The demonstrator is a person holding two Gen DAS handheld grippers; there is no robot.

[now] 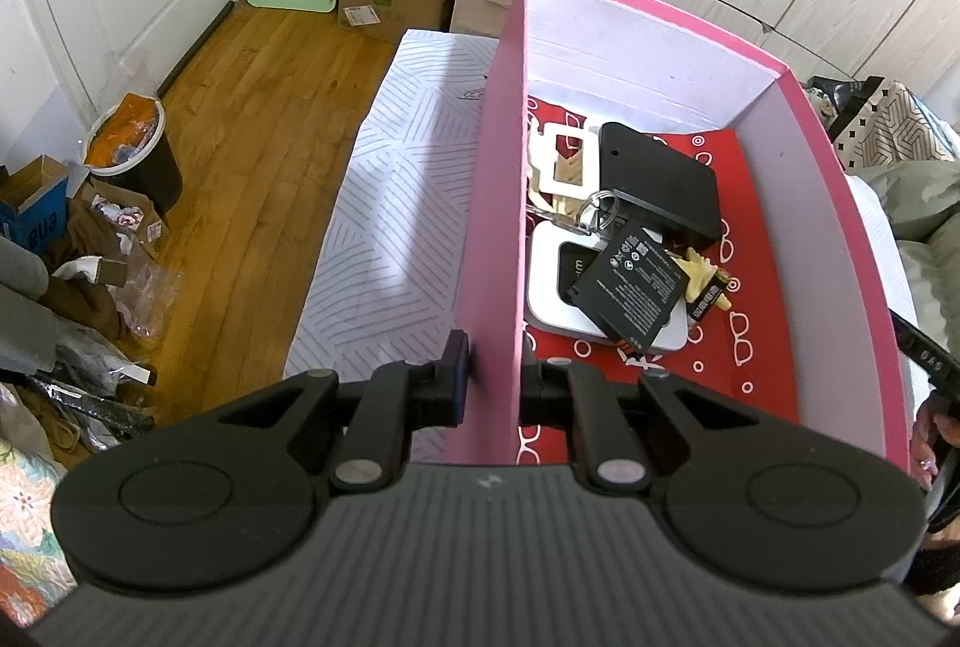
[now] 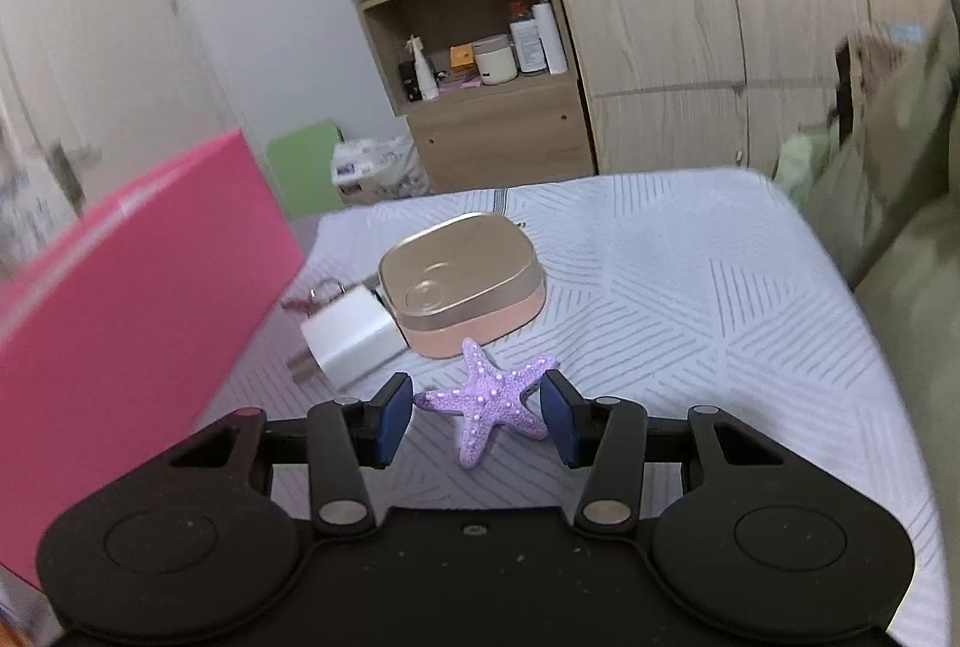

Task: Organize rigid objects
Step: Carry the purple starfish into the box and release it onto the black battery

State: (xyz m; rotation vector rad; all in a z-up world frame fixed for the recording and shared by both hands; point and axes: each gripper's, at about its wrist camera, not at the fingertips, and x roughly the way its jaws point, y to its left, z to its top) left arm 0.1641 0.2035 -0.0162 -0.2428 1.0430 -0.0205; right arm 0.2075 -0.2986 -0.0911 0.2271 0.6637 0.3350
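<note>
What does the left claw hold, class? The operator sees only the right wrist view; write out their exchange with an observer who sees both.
Operator: I see only a pink side. What does the left claw grip?
Observer: It is shut on the near wall of the pink box, one finger inside, one outside.
Operator: Anything in the box?
Observer: Yes, a black case, a flat battery and a white frame on a red lining.
Operator: My right claw is open around the purple starfish. Is there room for it?
Observer: Bare red lining shows at the near end.
</note>
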